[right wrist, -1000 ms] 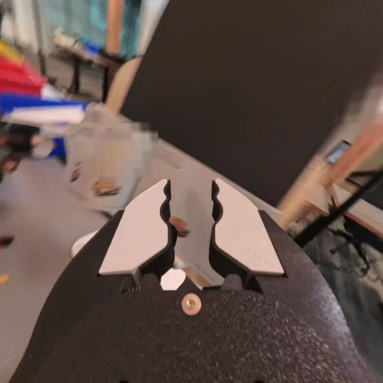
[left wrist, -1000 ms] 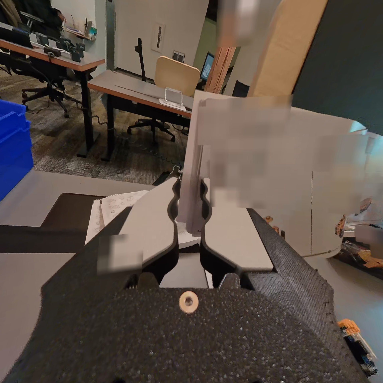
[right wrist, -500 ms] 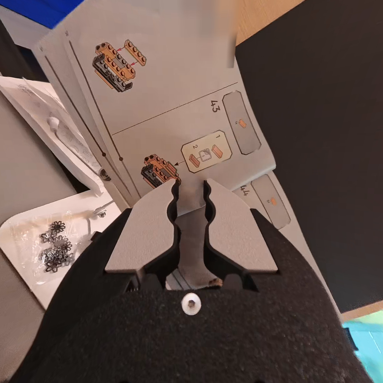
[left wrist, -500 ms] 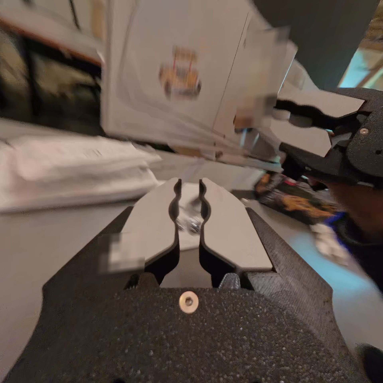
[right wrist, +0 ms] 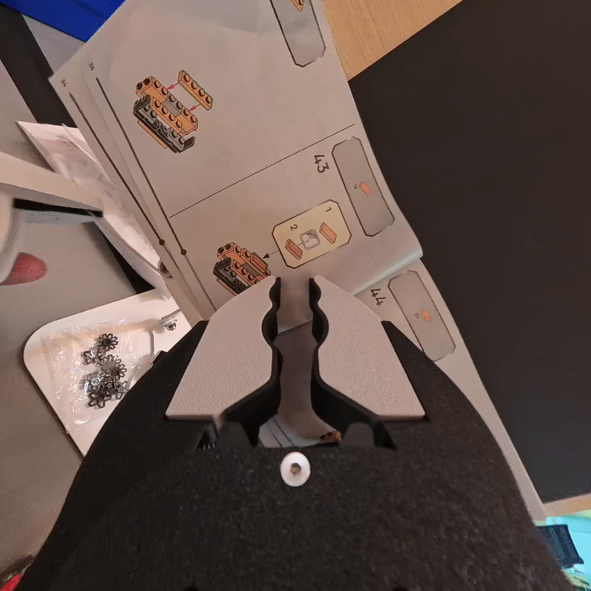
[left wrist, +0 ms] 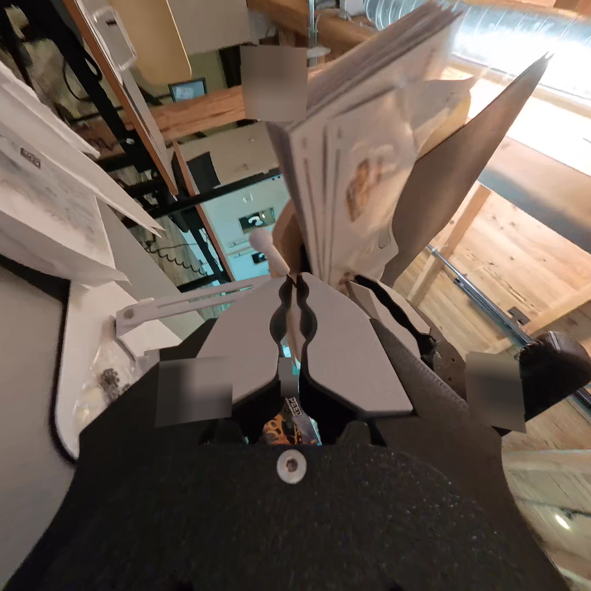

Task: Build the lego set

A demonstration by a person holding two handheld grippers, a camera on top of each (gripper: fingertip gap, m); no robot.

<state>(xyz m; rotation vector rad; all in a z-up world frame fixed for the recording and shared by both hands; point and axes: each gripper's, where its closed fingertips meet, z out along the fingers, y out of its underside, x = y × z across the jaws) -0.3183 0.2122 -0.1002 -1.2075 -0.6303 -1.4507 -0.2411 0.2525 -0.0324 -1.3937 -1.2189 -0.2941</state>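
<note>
Grey pads of the left hand-held gripper (left wrist: 292, 281) are pressed almost together at the tips, clenched on a thin tan sheet edge that runs down through the narrow wavy gap between them; it looks like a cover or page of the instruction booklet (left wrist: 351, 153), though the blur leaves that uncertain. This gripper is tipped steeply upward, so wooden beams and a silver duct (left wrist: 511, 41) fill the upper right. Just to its right, almost touching, sits the right hand-held gripper (left wrist: 377, 287), with the booklet's pages fanning up and out from both.

In the right wrist view, the right hand-held gripper (right wrist: 294, 281) has its jaws parted by a narrow gap, and a grey page strip of the booklet (right wrist: 256, 134) passes between them. Whether the pads actually pinch that page cannot be told. The open page shows drawings of an orange and black brick assembly, and a second page curls out below it on the right.

Left of the booklet, a white tray (right wrist: 44, 345) lies on the grey counter (right wrist: 64, 256), carrying a clear bag of small dark gear-like lego pieces (right wrist: 102, 374). Folded white paper (right wrist: 70, 153) lies behind it. A dark panel (right wrist: 479, 224) stands on the right. In the left wrist view the tray (left wrist: 80, 319) appears at the left with a white slotted bar (left wrist: 185, 303) over it.
</note>
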